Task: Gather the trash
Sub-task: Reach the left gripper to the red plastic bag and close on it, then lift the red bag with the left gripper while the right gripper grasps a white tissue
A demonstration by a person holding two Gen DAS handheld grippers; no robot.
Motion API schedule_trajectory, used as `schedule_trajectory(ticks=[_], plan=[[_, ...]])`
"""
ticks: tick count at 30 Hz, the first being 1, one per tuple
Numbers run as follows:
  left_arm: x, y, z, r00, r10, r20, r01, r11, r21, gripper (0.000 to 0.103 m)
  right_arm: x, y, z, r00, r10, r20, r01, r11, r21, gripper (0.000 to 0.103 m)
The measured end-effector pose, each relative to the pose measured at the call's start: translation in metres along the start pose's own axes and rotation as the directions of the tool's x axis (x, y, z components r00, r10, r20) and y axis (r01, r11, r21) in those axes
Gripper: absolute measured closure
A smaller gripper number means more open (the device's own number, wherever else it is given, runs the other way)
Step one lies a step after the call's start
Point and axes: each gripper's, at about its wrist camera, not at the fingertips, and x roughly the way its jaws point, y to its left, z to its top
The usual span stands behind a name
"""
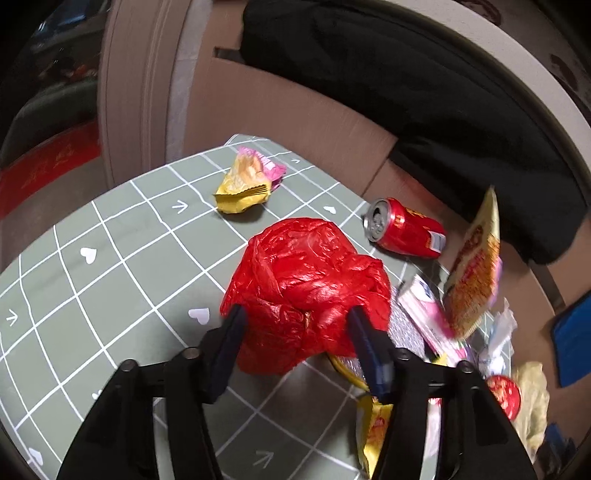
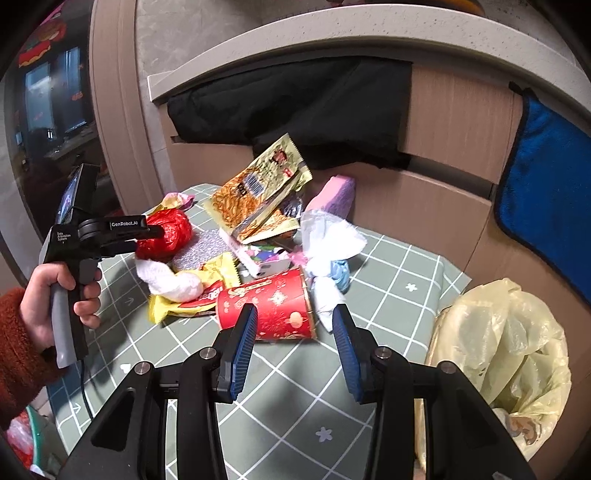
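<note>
Risk: my left gripper (image 1: 295, 317) pinches a slippery red bag (image 1: 306, 288) that may slide free; my right gripper (image 2: 295, 325) waits spread over the cup (image 2: 269, 310)

Left tongs (image 1: 295, 314) clamped around crumpled red plastic bag (image 1: 306, 288) on checked tablecloth (image 1: 110, 258).

Grey-green bench cloth with a white grid, hearts and arrows (image 1: 110, 266) up front; behind it brown cardboard panels (image 2: 458, 122) under a pale speckled stone ledge (image 2: 332, 29), black fabric (image 1: 424, 92) draped over, a blue fleece towel (image 2: 546, 192) hanging right, dark window (image 2: 55, 96) left
</note>
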Motion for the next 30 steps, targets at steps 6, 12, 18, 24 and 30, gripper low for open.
schedule_trajectory(ticks=[6,12,18,24,30], plan=[[-0.028,-0.007,-0.021,0.995,-0.100,-0.022,0.101,0.992,0.081,0.088,0.016,-0.008,0.008,0.999,0.027,-0.027,-0.027,1.000,0.006,0.063],[-0.072,-0.002,-0.038,0.986,-0.169,-0.006,0.169,0.978,0.123,0.088,0.019,0.020,0.019,0.991,0.132,-0.024,-0.134,0.988,-0.072,0.063],[-0.109,0.018,-0.048,0.978,-0.209,-0.008,0.209,0.973,0.101,0.088,0.055,0.072,0.022,0.960,0.258,-0.111,-0.271,0.954,-0.131,0.063],[-0.126,0.030,-0.060,0.970,-0.242,-0.026,0.243,0.964,0.106,0.088,0.109,0.102,0.015,0.936,0.261,-0.234,-0.292,0.951,-0.106,0.066],[-0.133,0.044,-0.057,0.974,-0.224,0.040,0.221,0.972,0.079,0.058,0.096,0.101,0.009,0.949,0.242,-0.202,-0.268,0.957,-0.111,0.091]])
